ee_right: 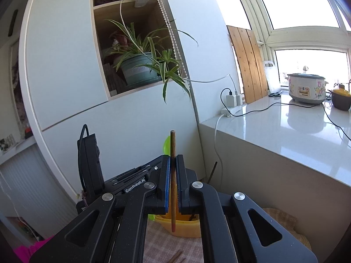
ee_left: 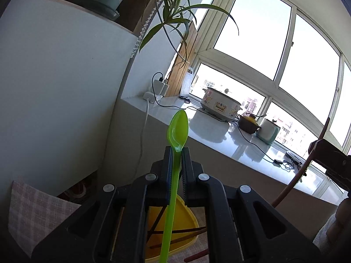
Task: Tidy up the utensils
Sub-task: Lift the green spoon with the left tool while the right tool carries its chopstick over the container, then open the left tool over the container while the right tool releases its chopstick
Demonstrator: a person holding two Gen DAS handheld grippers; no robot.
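My left gripper (ee_left: 177,151) is shut on a green plastic spoon (ee_left: 177,129), bowl up, handle running down between the jaws. Below it sits a yellow container (ee_left: 186,219) holding several brown chopsticks (ee_left: 182,233). My right gripper (ee_right: 172,157) is shut on a brown wooden chopstick (ee_right: 173,144) with a red tip, held upright above the same yellow container (ee_right: 186,225). The green spoon's bowl (ee_right: 166,145) peeks out behind the right jaws. The right gripper also shows at the right edge of the left wrist view (ee_left: 329,160), with its chopstick (ee_left: 294,182).
A checked cloth (ee_left: 37,210) covers the table (ee_right: 171,245). A white cabinet (ee_right: 76,65) with a potted plant (ee_right: 140,65) stands behind. A white counter (ee_right: 285,120) holds a rice cooker (ee_right: 306,87), pots, chargers and cables. More chopsticks (ee_right: 177,256) lie on the cloth.
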